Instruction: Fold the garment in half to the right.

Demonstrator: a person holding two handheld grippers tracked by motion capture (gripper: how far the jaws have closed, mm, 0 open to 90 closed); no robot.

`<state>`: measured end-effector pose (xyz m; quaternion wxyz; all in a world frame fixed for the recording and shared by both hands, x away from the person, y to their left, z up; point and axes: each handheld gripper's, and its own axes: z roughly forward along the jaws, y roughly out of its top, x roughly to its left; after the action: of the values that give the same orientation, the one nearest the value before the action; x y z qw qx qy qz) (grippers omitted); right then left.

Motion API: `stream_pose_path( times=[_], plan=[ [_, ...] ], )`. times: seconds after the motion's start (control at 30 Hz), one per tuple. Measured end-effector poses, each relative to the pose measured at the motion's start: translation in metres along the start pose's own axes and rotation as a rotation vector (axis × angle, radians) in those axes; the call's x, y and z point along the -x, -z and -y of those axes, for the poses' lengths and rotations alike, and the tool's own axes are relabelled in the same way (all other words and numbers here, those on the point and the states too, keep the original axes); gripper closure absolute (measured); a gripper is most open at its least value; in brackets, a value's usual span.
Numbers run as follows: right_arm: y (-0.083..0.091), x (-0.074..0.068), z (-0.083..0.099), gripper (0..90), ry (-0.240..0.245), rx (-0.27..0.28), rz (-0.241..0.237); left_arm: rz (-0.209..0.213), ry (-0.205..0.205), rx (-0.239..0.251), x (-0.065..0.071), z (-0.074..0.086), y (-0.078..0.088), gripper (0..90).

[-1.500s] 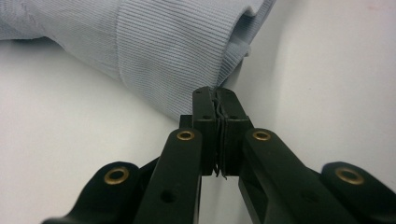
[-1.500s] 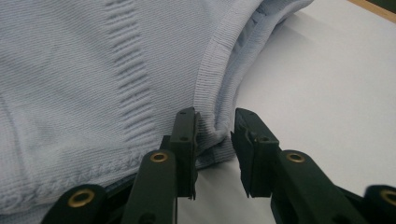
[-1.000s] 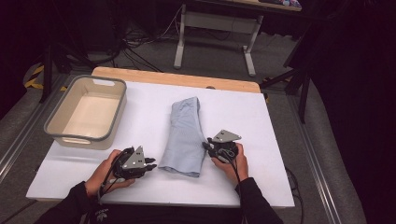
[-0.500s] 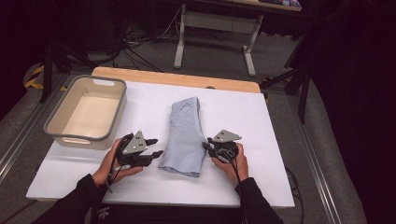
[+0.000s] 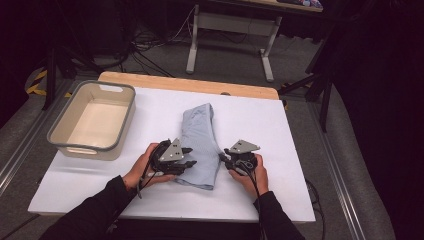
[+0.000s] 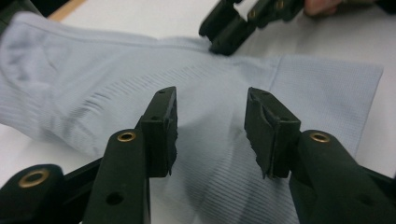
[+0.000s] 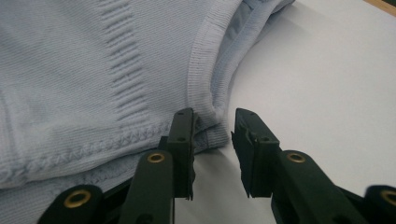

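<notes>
I am looking at a light-blue knit garment [image 5: 200, 145], folded into a long strip and lying in the middle of the white counter [image 5: 280, 140], running from 12 down to 6 o'clock. A beige bin [image 5: 125, 120] is sitting well apart from it at 10 o'clock.

My left tool [image 5: 190, 159] is hovering over the strip's edge at about 7 o'clock. Its jaws have just been opening and are now standing apart, released, with ribbed cloth lying under the gap but nothing pinched. My right tool [image 5: 223, 159] is sitting at the 4 o'clock edge. Its jaws are also apart, with the stitched hem [image 7: 203, 56] and the corner of the fold lying between them and bare counter showing in the gap, so I am reading it as not yet biting.

I am expecting this cloth to be light, limp and stretchy, not fragile. It should sag and slide open if I lift a single layer. I am judging the best holds to be the two near corners, taken on the thicker hem and through all the layers, so the fold stays together.
</notes>
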<state>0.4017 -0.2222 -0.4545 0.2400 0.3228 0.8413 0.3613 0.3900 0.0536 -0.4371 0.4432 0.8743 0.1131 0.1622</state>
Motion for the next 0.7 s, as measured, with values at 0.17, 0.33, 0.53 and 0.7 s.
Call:
stream_pose_path(
  times=[0.17,0.33,0.53,0.7],
  plan=[
    [0.006,0.003,-0.002,67.3,-0.021,0.025,-0.009,0.032,-0.01,-0.052,0.007,0.01,-0.013,55.8],
    [0.019,0.011,-0.005,66.3,-0.061,0.092,-0.011,0.046,-0.004,-0.061,0.01,0.017,-0.019,56.0],
    [0.03,0.016,-0.012,76.9,-0.085,0.195,-0.051,0.068,0.015,-0.06,0.009,0.017,-0.02,58.8],
    [0.017,0.009,-0.029,85.0,-0.003,0.209,-0.075,0.096,0.026,-0.059,0.009,0.016,-0.02,65.5]
  ],
)
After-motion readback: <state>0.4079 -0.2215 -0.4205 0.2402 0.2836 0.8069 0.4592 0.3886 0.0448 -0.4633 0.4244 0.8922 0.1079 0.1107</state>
